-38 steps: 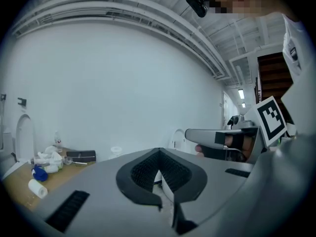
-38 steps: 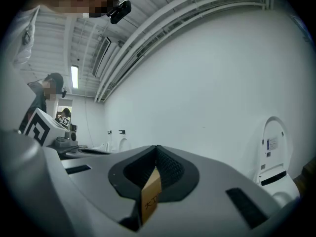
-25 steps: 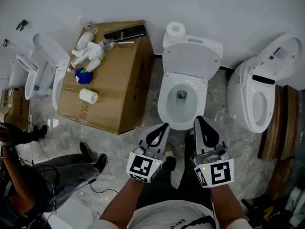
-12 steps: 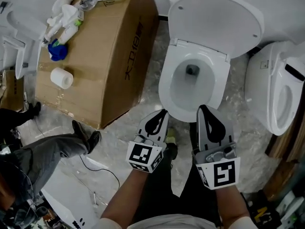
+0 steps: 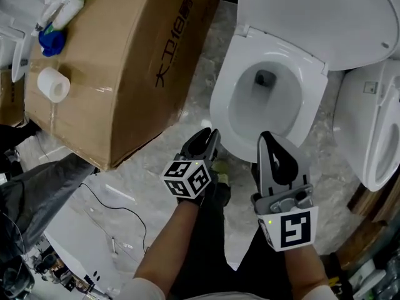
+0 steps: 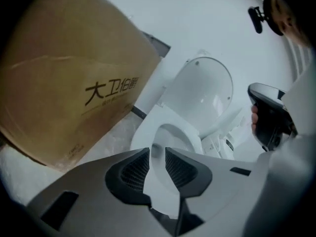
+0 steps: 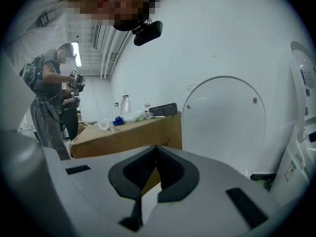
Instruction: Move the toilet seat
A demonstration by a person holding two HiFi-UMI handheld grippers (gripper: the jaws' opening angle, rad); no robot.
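Toilet seat (image 5: pixel 223 105) – down flat on the bowl of the middle toilet, white ring around the open bowl, just ahead of both grippers. Lid (image 5: pixel 325 17) raised behind it, leaning back toward the white wall. In the left gripper view the seat (image 6: pixel 143 130) sits beyond the jaw tips, not touched.

Left gripper (image 5: pixel 209 136) – tips near the front-left rim of the bowl, pointing down and forward. Jaws have just been opening and stand a little apart; the gap (image 6: pixel 158 154) is empty, with only the seat and bowl seen through it.

Right gripper (image 5: pixel 269 141) – beside the left one, tips over the front rim of the bowl in the head view; contact cannot be told. Pads pressed together at the tips (image 7: pixel 156 149), nothing between them. Its view looks level at the raised lid (image 7: pixel 222 127).

Cardboard box (image 5: pixel 125 61) – large, brown, printed characters on its side, standing on the floor just left of the toilet. On its top: a toilet paper roll (image 5: pixel 53 84), a blue item (image 5: pixel 50 40), white bottles (image 5: pixel 69 5).

Second toilet (image 5: pixel 375 124) – white, at the right edge, close beside the first.

Floor (image 5: pixel 156 174) – grey marbled tile, a thin black cable (image 5: pixel 119 208) lying across it.

A bystander's dark trouser leg (image 5: pixel 37 186) shows at the left edge.
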